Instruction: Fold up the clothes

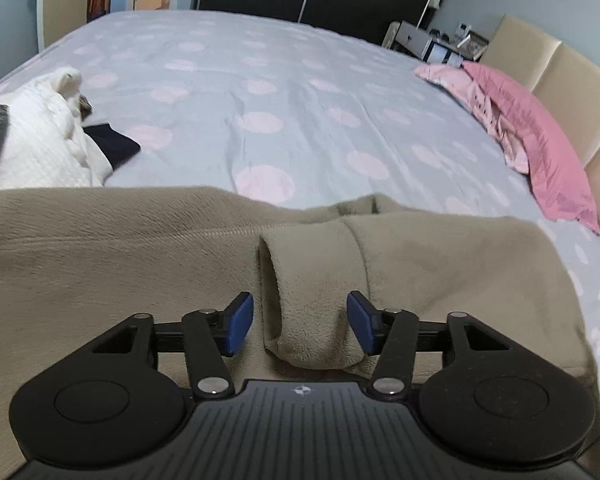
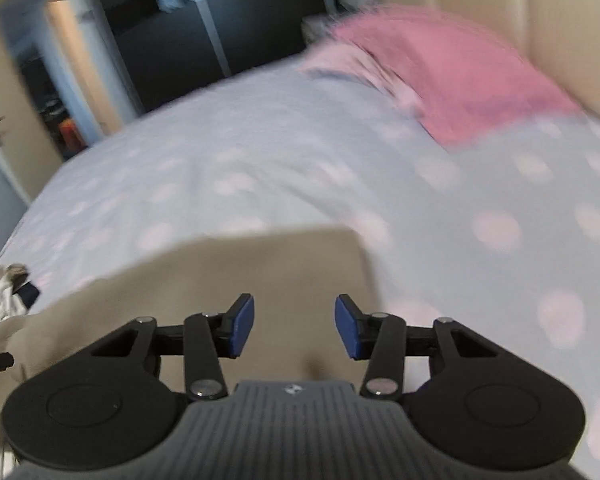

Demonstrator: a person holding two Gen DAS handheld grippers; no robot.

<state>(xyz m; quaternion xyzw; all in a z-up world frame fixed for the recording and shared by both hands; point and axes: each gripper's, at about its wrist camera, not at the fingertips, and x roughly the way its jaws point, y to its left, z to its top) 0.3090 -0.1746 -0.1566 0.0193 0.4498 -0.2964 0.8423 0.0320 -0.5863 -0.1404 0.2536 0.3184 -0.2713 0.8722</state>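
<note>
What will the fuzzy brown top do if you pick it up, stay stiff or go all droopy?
Probably droopy: the brown fleece top already sags in soft folds and its sleeve cuff curls over. The fuzzy surface likely grips rather than slips. It looks thick, so perhaps somewhat heavy for clothing.

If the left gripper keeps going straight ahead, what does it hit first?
Probably the beige garment's cuff, already lying between the open left gripper; depth is hard to judge.
</note>
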